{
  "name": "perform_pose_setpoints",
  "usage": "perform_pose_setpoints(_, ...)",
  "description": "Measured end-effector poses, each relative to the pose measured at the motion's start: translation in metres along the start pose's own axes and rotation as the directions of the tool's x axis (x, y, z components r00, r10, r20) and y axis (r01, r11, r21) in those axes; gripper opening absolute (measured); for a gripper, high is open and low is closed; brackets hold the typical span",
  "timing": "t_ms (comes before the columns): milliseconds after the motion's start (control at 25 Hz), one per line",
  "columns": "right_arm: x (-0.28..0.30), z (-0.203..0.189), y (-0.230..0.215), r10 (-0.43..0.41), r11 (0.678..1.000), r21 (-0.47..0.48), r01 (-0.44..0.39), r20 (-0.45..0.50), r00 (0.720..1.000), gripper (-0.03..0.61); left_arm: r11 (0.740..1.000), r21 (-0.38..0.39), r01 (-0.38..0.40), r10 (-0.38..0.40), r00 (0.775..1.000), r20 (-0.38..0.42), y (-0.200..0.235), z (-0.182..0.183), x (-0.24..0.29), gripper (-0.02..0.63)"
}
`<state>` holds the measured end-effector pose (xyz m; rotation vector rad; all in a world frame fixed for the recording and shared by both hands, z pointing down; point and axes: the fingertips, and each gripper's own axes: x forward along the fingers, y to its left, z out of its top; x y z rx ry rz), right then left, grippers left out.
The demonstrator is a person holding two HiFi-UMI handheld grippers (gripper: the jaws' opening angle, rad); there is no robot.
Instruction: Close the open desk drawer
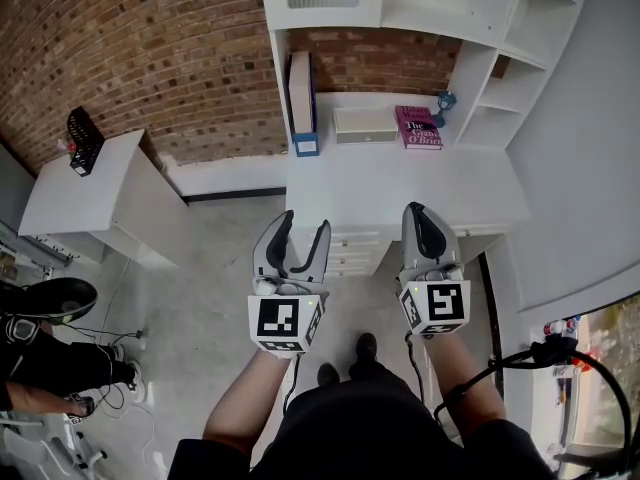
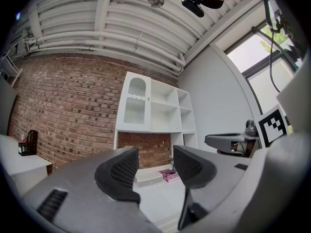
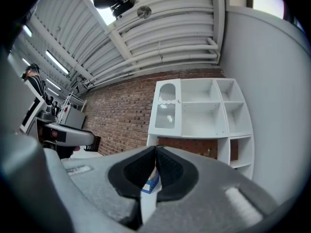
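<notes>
The white desk [image 1: 400, 183] stands against a brick wall, with a shelf unit on top. Below its front edge a stack of white drawer fronts [image 1: 347, 253] shows between my two grippers; from here I cannot tell how far any drawer stands out. My left gripper [image 1: 303, 223] hovers just left of the drawers, its jaws open and empty [image 2: 155, 166]. My right gripper [image 1: 417, 210] hangs over the desk's front edge to the right of the drawers, its jaws shut with nothing between the pads [image 3: 156, 152]. Neither gripper touches the drawers.
On the desk's back stand a blue-and-white box file [image 1: 302, 103], a low white box [image 1: 366, 125], a pink book [image 1: 418, 126] and a small blue figure [image 1: 444, 103]. A white side table [image 1: 90, 193] with a black rack [image 1: 85, 140] stands left. Cables and a person's shoe [image 1: 50, 298] lie on the floor.
</notes>
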<state>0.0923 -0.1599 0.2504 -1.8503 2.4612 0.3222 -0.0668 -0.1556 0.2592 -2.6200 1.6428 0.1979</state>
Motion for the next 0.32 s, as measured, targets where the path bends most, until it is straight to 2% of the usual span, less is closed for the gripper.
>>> perform_pose_setpoints(320, 0.012, -0.005, -0.007, 0.005, 1.0, -0.002, -0.005, 0.004, 1.0, 0.005, 1.0, -0.003, 0.0, 0.0, 1.0, -0.009, 0.001, -0.009, 0.014, 0.221)
